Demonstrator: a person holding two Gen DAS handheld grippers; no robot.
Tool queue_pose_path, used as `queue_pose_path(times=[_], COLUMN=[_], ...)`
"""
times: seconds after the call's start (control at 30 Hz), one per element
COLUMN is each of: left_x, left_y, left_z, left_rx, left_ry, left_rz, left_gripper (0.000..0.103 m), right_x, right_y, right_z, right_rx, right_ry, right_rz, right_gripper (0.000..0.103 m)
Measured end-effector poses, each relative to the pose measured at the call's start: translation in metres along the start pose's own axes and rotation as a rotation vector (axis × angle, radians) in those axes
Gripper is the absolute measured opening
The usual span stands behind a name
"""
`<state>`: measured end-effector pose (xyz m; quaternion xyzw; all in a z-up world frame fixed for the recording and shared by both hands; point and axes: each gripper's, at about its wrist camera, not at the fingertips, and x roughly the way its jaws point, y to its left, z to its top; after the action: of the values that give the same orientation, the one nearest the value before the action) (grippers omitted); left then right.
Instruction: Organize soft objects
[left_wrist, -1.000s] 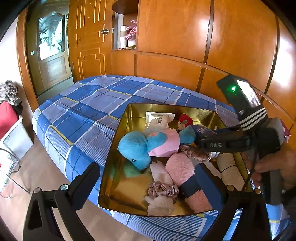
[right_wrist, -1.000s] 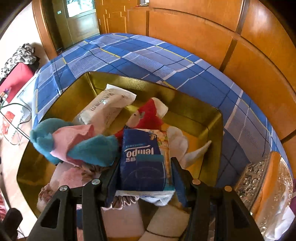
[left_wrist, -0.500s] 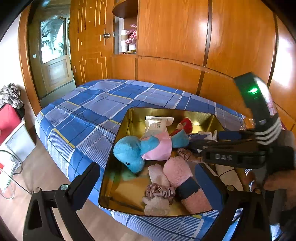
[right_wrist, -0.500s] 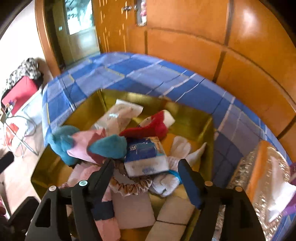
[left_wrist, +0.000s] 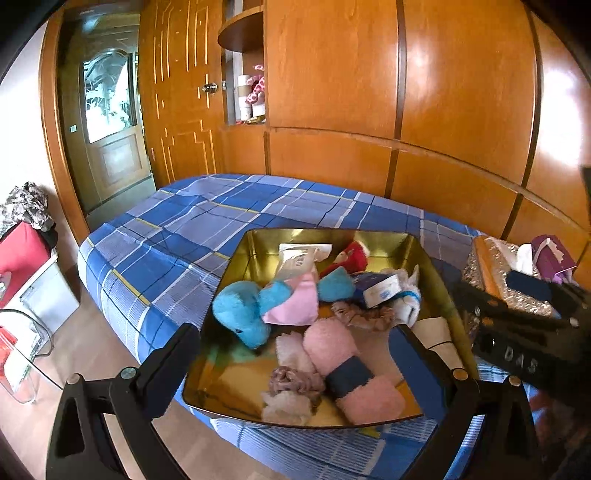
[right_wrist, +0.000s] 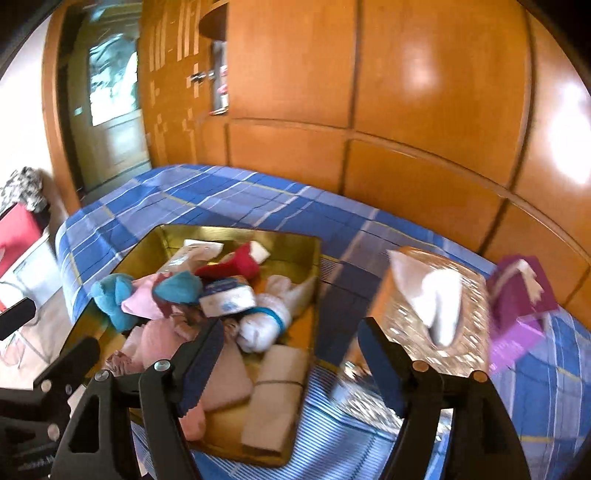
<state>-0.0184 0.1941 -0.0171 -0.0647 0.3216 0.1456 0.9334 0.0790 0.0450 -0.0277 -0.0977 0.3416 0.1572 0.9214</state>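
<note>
step: next soft item being sought | right claw (right_wrist: 291, 354): being held wide, nothing gripped | left claw (left_wrist: 295, 354): being held wide, empty | tissue pack (right_wrist: 227, 297): lying in gold tray (right_wrist: 314, 258) on bed | advice: tray rim should be cleared before anything is reached for.

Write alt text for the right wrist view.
Open, empty tongs hang over a gold tray of soft toys, socks and a tissue pack on a blue plaid bed; a glittery tissue box sits right.
</note>
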Motion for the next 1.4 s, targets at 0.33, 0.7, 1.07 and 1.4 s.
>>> queue_pose_path(times=[0.33, 0.7, 1.07, 1.4], left_x=[-0.006, -0.006, -0.007, -0.007], left_y=[-0.017, -0.014, -0.014, -0.013], left_z=[-0.005, -0.005, -0.005, -0.005], left_rx=[0.028, 0.012, 0.010, 0.006], left_ry=[-0.017, -0.017, -0.020, -0.018], left_rz=[0.016, 0.024, 0.029, 0.029], left_gripper=[0.103, 0.103, 0.103, 0.103], right_x=[-0.014, -0.019, -0.018, -0.018], right_y=[-0.014, -0.013, -0.014, -0.013], right_z=[-0.021, -0.023, -0.025, -0.027], right_rx=[0.042, 0.047, 0.057, 0.059], right_ry=[-0.010, -0.027, -0.022, -0.019], right_rz=[-0.038, -0.039, -0.036, -0.035], right_gripper=[0.076, 0.076, 0.076, 0.076])
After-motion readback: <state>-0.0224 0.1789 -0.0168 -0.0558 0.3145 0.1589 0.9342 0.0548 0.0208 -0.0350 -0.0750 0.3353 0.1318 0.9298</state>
